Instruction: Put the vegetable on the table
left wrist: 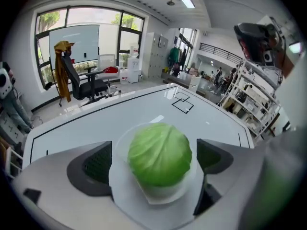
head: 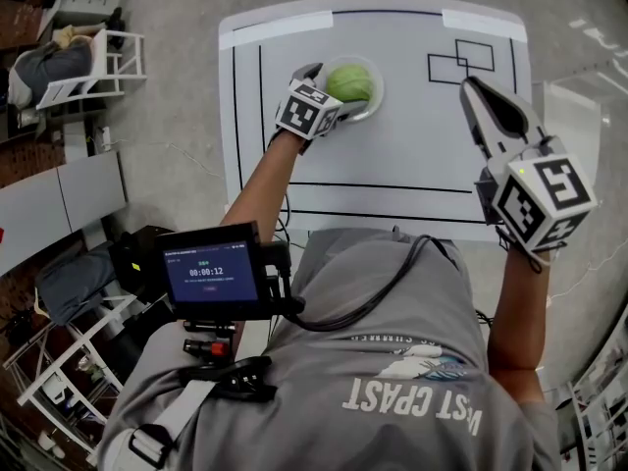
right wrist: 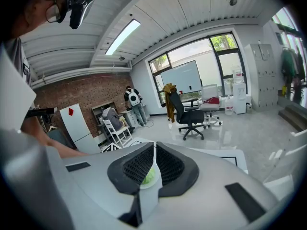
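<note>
Cabbage [head: 349, 82]: pale green with lighter veins.
Bowl [head: 378, 91] under it: translucent white.
Counter [head: 392, 160]: white, ruled with thin black lines. There is a long frame, and small overlapping rectangles at far right.
Left tongs [left wrist: 154, 161]: grey shells, with black gridded pads [left wrist: 96, 164].
Right tongs [head: 472, 92]: same grey and black.
Left cube [head: 306, 109] and right cube [head: 545, 199]: black-and-white square markers.
Shirt [head: 392, 341]: grey with white lettering.
Screen [head: 211, 273], near left: black case, blue display.
Floor [head: 167, 116]: mottled grey.
Brick wall [right wrist: 81, 92] in the right gripper view: red-brown.

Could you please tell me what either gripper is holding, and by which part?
Nothing: the left gripper straddles the cabbage with fingers apart; the right gripper is shut, empty.
</note>
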Motion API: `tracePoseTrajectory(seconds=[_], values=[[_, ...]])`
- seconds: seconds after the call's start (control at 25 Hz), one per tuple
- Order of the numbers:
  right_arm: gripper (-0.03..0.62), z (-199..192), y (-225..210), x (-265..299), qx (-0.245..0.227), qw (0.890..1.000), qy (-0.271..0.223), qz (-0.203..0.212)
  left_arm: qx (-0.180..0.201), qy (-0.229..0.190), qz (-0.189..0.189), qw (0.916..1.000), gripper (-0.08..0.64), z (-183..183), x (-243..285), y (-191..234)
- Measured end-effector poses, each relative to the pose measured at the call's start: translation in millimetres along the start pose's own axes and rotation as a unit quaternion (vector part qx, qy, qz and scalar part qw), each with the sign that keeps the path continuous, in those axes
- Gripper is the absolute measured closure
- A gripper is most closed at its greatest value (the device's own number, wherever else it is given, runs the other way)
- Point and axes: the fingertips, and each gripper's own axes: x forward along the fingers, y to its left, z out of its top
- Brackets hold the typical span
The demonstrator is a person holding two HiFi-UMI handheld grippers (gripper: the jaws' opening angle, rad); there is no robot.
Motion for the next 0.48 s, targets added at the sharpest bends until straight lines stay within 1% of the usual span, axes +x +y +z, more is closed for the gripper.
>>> tracePoseTrajectory(seconds=[0.08,0.28,0.36,0.48], values=[[0.583,1.7,-0.9,-0.3,-0.002,1.000,0.000,0.000,-0.010,-0.008,0.004,0.9999,0.023,3.9,-0.9,4.6],[0.583,9.7,-5.0,-1.1,-0.009,1.000,-0.001,0.007,-0.009,-0.033,0.018,0.9992,0.023,28.8,-9.5,8.9],[0.583,9.8,-2.9,-3.3,-0.013,1.000,-0.003,0.012,-0.006,-0.052,0.027,0.9982,0.025,40.8,-18.6,6.2],[0.583,16.6,-0.7,-10.2,-0.022,0.999,-0.007,0.022,0.002,-0.097,0.047,0.9941,0.025,73.0,-40.9,-0.5]])
